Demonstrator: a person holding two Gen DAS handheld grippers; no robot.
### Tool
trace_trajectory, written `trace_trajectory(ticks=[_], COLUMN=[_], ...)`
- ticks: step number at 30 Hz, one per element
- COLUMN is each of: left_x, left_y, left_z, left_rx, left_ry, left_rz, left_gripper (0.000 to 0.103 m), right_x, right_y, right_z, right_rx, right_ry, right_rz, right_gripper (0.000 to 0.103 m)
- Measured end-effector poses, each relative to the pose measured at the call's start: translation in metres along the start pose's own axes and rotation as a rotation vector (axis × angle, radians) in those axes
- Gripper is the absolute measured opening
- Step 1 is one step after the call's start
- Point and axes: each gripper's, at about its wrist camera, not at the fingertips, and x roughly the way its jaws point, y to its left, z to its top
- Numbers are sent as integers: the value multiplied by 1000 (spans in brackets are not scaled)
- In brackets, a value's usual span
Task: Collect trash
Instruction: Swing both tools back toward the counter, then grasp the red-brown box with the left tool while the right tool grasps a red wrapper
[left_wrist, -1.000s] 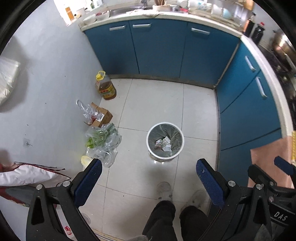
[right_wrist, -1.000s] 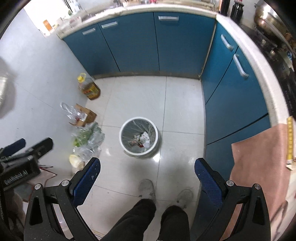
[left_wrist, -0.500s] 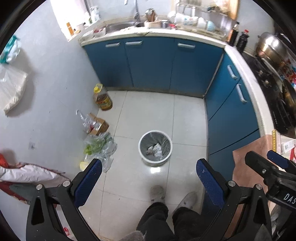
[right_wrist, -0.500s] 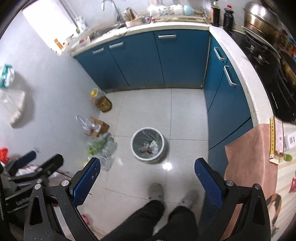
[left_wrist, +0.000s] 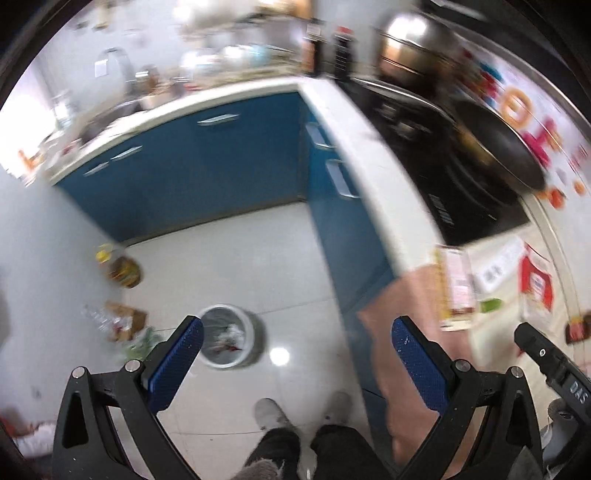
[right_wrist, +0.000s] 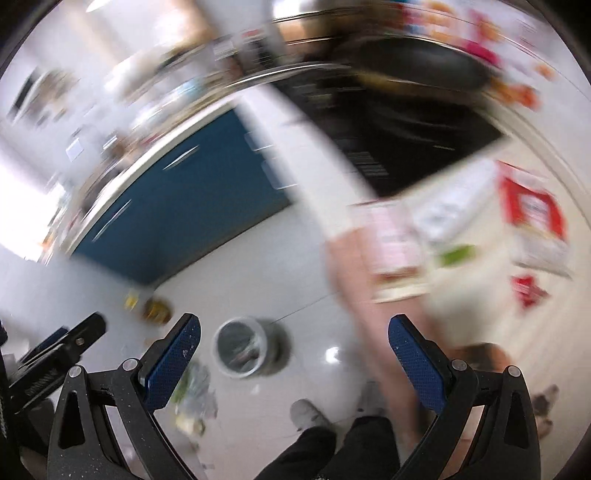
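On the floor at the left, an oil bottle (left_wrist: 123, 271) and a cardboard box (left_wrist: 123, 321) stand against the wall. Just right of them, the white trash bin (left_wrist: 231, 338) sits on the tiles, holding crumpled waste. Left tongs (left_wrist: 295, 354) are spread wide and grip nothing; the bin lies beyond the left blue pad (left_wrist: 177, 363). Right tongs (right_wrist: 293, 350) are likewise open and empty. Blue cabinets (left_wrist: 207, 166) line the far side. At the right, the surface (left_wrist: 498, 258) carries a red-and-white packet (left_wrist: 537, 284), a pink box (left_wrist: 456, 284) and a small green item (left_wrist: 491, 305). Both views are blurred.
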Motion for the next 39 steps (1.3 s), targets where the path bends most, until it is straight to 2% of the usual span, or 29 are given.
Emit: trace_trajectory(ticks=[4, 7, 10, 12, 15, 18, 20, 21, 22, 23, 24, 25, 28, 34, 39], left_x=[42, 80, 122, 152, 179, 198, 206, 205, 202, 198, 197, 194, 188, 170, 152], left_y=[-75, -133, -178, -200, -218, -228, -230, -231, -233, -231, -233, -233, -225, -215, -210], left_z=[21, 28, 27, 29, 28, 26, 24, 24, 24, 24, 25, 26, 24, 4, 2], left_rx=[72, 124, 164, 170, 175, 198, 204, 215, 233, 245, 254, 258, 250, 272, 257], left_ry=[113, 197, 282, 345, 394, 415, 423, 409, 392, 379, 367, 354, 370, 351, 345], left_rz=[-73, -112, -118, -126, -129, -98, -81, -76, -69, -57, -50, -52, -73, -72, -118], left_gripper=[103, 103, 103, 103, 102, 102, 93, 91, 86, 75, 70, 60, 59, 58, 57], right_x=[9, 28, 50, 65, 85, 102, 109, 113, 114, 114, 114, 113, 112, 96, 68], right_y=[-108, -175, -222, -237, -249, -255, -254, -254, -251, -249, -247, -247, -253, -258, -256], right_z=[19, 23, 23, 21, 21, 21, 21, 20, 20, 19, 19, 19, 18, 0, -20], right_rx=[194, 289, 358, 380, 382, 373, 368, 359, 350, 327, 319, 315, 328, 350, 357], right_ry=[-13, 27, 60, 72, 92, 109, 115, 118, 119, 106, 105, 100, 92, 77, 72], right_rz=[-156, -254, -286, -291, -291, -273, -258, -257, -263, -271, -278, -281, -260, -215, -170], right_gripper=[103, 103, 102, 101, 94, 82, 71, 67, 62, 52, 47, 35, 20, 15, 13])
